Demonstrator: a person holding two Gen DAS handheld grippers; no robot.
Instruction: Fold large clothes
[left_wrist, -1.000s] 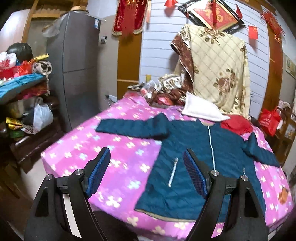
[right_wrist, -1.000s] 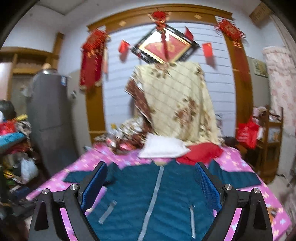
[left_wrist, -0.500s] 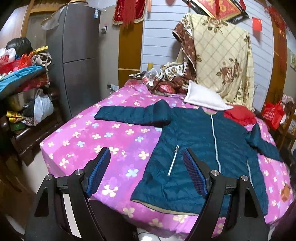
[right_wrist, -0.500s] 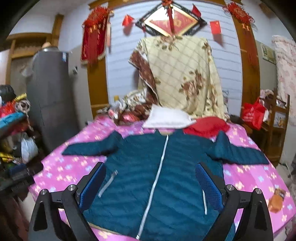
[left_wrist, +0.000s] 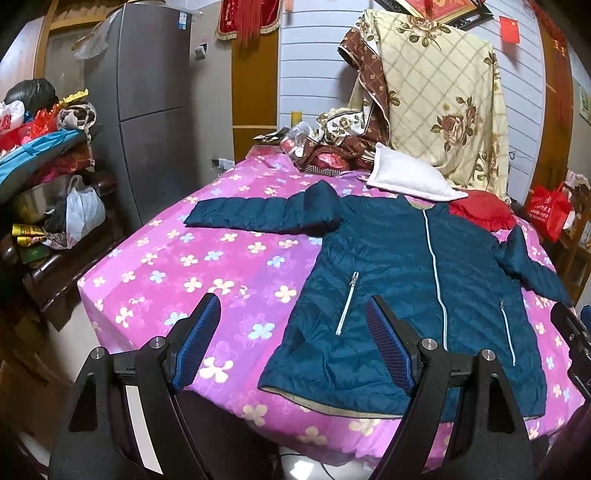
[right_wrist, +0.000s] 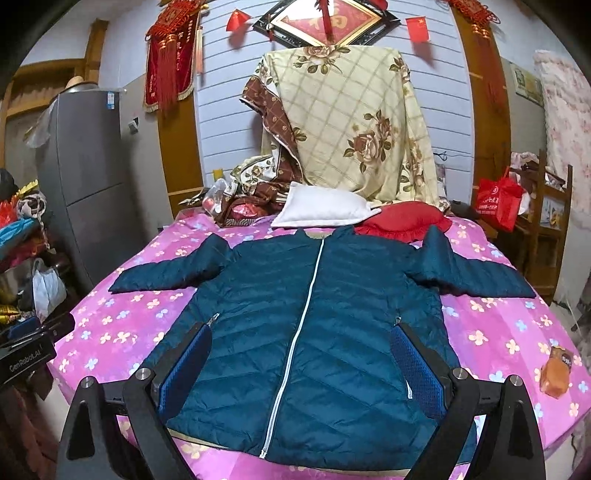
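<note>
The jacket (right_wrist: 306, 328) lies flat, front up, on the bed (right_wrist: 495, 332), its long axis running from the hem at the near edge to the collar at the far end by the pillow (right_wrist: 325, 210). The zip runs straight down its middle and both sleeves stretch out sideways. It is dark teal, quilted and puffy, with slanting stitch lines, a pale zip and two short pocket zips. The bed cover is smooth pink cloth printed with small flowers; a red cushion (right_wrist: 402, 219) with a frilled edge sits beside the white pillow. The left gripper (left_wrist: 293, 332) hangs above the near corner, jaws wide apart, holding nothing, its blue pads bare. The right gripper (right_wrist: 303, 358) hangs over the jacket's lower front, jaws likewise spread and empty, touching nothing.
</note>
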